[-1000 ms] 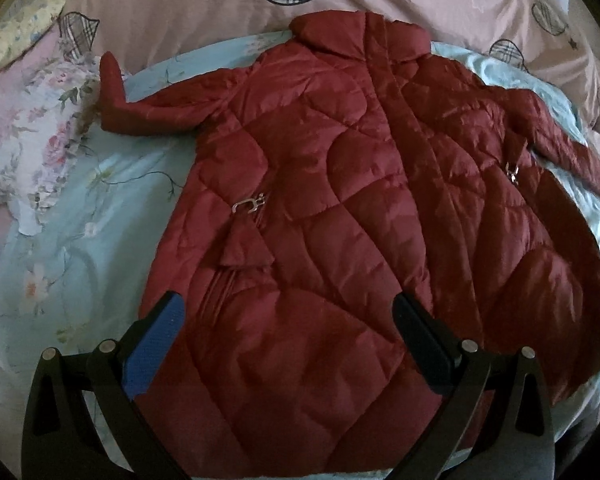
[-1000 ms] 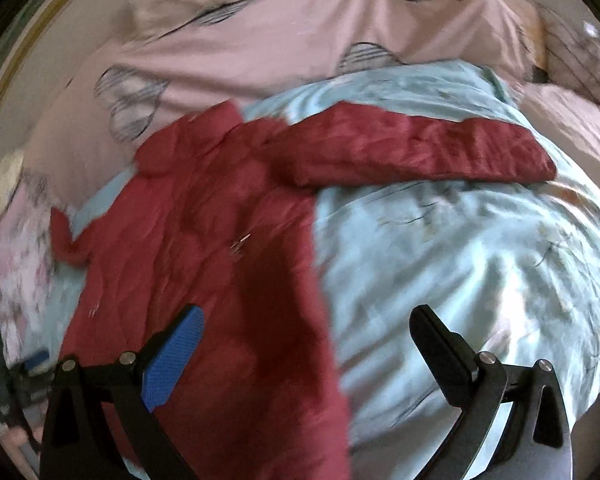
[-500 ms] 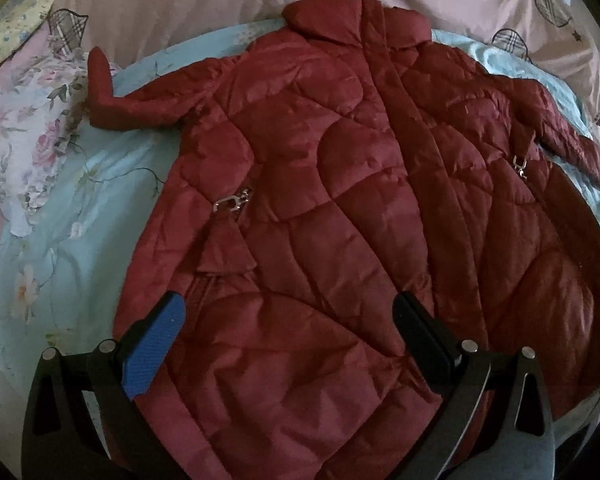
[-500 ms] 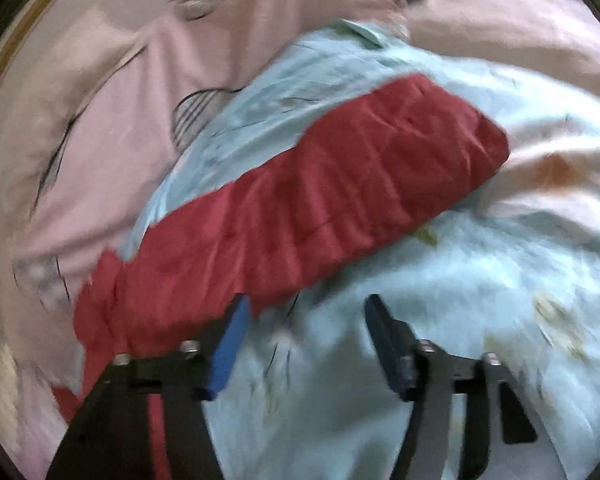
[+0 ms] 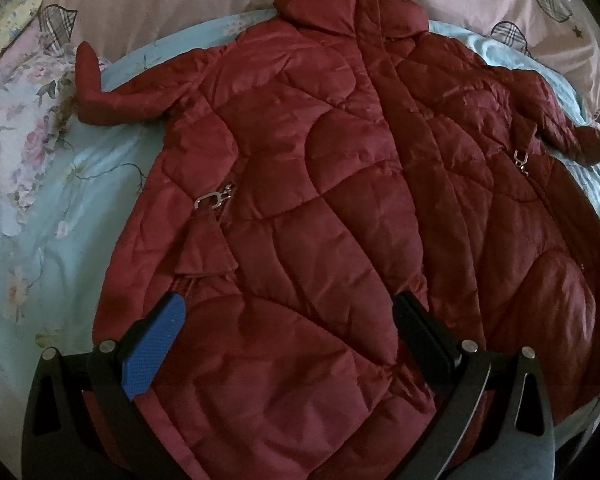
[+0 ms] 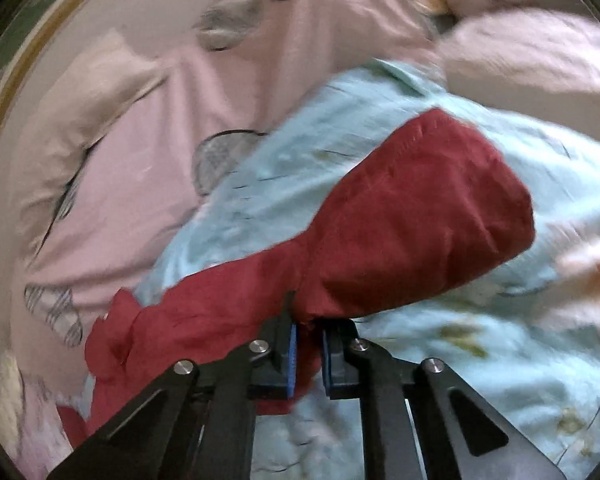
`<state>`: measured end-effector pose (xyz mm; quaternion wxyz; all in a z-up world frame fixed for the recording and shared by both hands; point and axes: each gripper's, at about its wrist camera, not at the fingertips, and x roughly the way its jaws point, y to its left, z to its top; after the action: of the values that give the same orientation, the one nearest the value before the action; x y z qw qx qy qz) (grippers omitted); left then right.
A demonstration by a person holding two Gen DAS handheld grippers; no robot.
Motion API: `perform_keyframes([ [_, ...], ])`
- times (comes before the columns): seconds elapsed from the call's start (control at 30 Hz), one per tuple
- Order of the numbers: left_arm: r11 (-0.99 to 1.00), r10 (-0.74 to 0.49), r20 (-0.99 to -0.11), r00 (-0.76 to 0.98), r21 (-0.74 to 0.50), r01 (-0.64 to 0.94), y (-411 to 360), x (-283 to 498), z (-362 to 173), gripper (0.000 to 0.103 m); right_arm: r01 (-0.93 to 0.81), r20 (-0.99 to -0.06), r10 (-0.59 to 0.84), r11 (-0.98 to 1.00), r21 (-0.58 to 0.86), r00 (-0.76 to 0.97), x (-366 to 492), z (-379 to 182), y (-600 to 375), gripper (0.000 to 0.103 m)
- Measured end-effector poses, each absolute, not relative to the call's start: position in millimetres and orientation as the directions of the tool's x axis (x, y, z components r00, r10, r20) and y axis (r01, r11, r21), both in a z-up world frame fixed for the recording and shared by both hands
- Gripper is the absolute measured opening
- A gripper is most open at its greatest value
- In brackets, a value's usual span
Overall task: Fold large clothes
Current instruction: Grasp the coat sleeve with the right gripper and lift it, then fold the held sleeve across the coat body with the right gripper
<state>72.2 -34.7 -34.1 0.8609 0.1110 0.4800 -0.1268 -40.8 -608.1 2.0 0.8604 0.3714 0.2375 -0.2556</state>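
Two grippers: right gripper (image 6: 308, 346) pinches the coat sleeve (image 6: 416, 216) for folding inward; left gripper (image 5: 288, 322) hovers open above the coat (image 5: 340, 200).

The left wrist view is dim but sharp, with soft sheen on the red coat (image 5: 320, 200) and darkness toward the lower frame. The right wrist view is brighter, motion-blurred throughout. Both show fisheye bending and black corners.
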Motion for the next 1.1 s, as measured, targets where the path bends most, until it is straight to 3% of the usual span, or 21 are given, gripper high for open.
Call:
perform_keyframes([
  [0.47, 0.954, -0.159, -0.842, 0.515, 0.003, 0.299, -18.0, 80.0, -28.4, 0.103, 0.264, -0.557, 0.013, 0.872, 0.413, 0.83, 66.7, 59.6, -450.2, 0.006],
  [0.8, 0.955, -0.224, -0.843, 0.489, -0.091, 0.281, 1.6, 95.0, -28.5, 0.103, 0.117, -0.623, 0.183, 0.905, 0.408, 0.76, 128.2, 33.9, -360.3, 0.006],
  [1.1, 0.905, -0.412, -0.801, 0.435, -0.303, 0.3, 14.9, 129.9, -17.1, 0.103, 0.043, -0.695, 0.256, 0.923, 0.382, 0.672, 163.1, -7.7, -296.7, 0.006],
])
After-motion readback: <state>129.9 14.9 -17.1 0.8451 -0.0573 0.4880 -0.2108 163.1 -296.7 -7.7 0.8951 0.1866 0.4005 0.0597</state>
